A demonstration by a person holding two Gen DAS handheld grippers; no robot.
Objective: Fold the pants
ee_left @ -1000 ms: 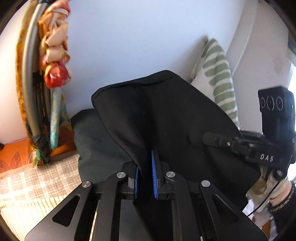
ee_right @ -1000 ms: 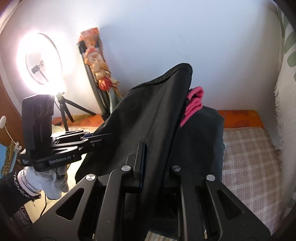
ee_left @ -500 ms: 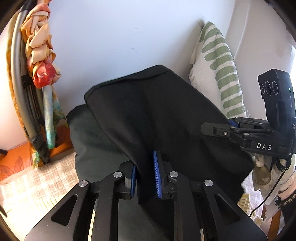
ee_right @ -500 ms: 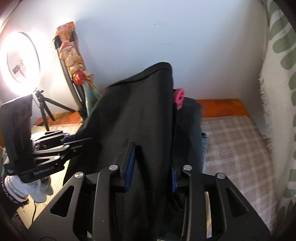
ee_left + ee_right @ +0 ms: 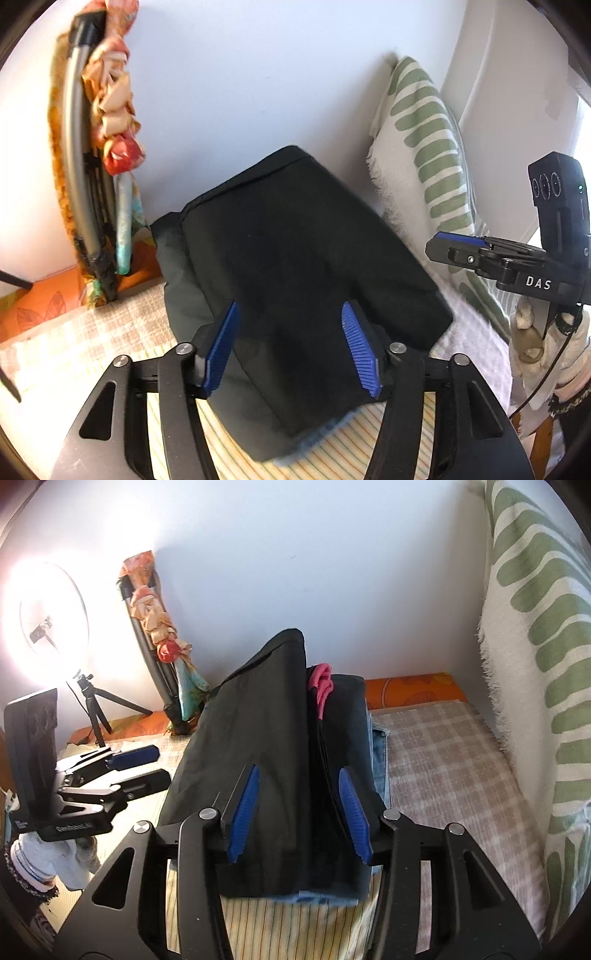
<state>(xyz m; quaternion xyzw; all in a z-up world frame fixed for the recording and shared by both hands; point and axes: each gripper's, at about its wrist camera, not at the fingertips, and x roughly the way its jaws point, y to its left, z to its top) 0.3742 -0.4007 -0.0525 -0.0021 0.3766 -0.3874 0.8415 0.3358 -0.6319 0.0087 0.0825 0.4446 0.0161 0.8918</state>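
The folded black pants lie on top of a stack of folded clothes on the bed, their far end against the white wall; they also show in the right wrist view. My left gripper is open, its blue pads spread just above the pants' near end, holding nothing. My right gripper is open too, its pads either side of the pants' near edge. The right gripper also shows in the left wrist view, right of the pants. The left gripper also shows in the right wrist view, left of the pants.
Under the pants lie a dark green garment, a pink item and folded jeans. A checked and striped bed cover lies around. A green-striped pillow stands at the right, a ring light and a scarf-wrapped stand at the left.
Both grippers were shut on the raised black pants. Now both have opened, and the pants lie flat on the stack.
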